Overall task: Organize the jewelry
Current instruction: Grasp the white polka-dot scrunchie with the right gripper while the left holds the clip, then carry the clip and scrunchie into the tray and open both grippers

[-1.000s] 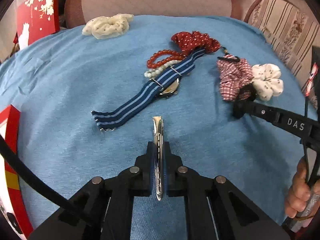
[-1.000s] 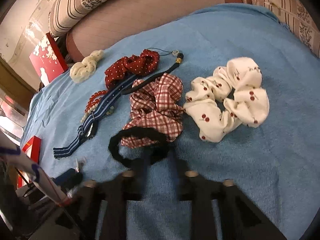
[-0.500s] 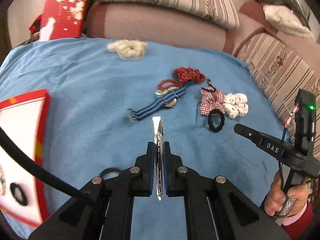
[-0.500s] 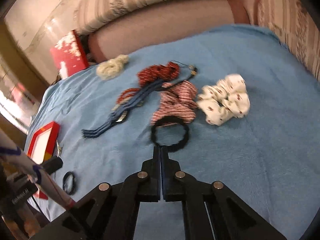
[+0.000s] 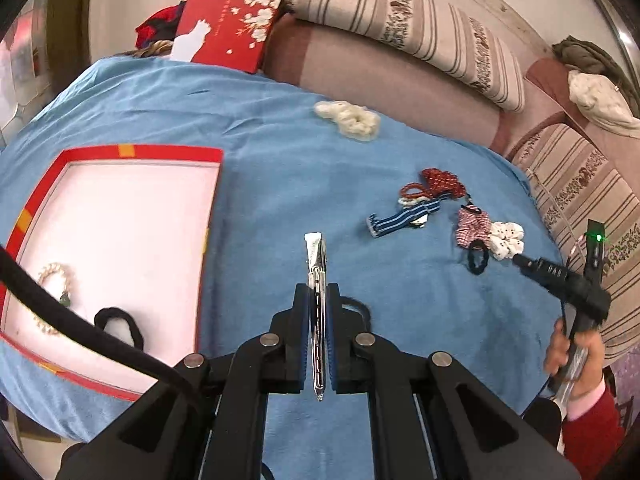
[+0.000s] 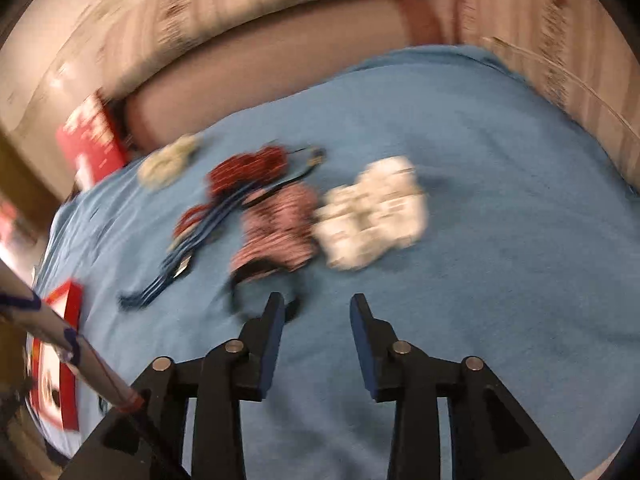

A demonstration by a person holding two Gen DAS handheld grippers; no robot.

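Left gripper (image 5: 319,344): jaws clamped on the metal hair clip (image 5: 316,276), stiff, slippery, beside red tray (image 5: 168,154).
Right gripper (image 6: 318,344): jaws opening, empty, near soft black hair tie (image 6: 240,280).

home living room | striped sofa cushions (image 5: 404,20) | blue cloth (image 5: 280,168) over table | red gift box (image 5: 228,20)

Hair clip (image 5: 316,264): silver metal, clamped edge-on in the left claw (image 5: 318,300), tip jutting past the fingertips.
Tray (image 5: 168,154): red rim, white floor, left of that claw; holds a pearl bracelet (image 5: 56,280) and a black hair tie (image 5: 116,322).
Black hair tie (image 6: 244,284): on the blue cloth, just ahead-left of the opening right claw (image 6: 318,308), which has nothing between its fingers.
Plaid scrunchie (image 6: 278,232), white scrunchie (image 6: 372,216): beyond it.
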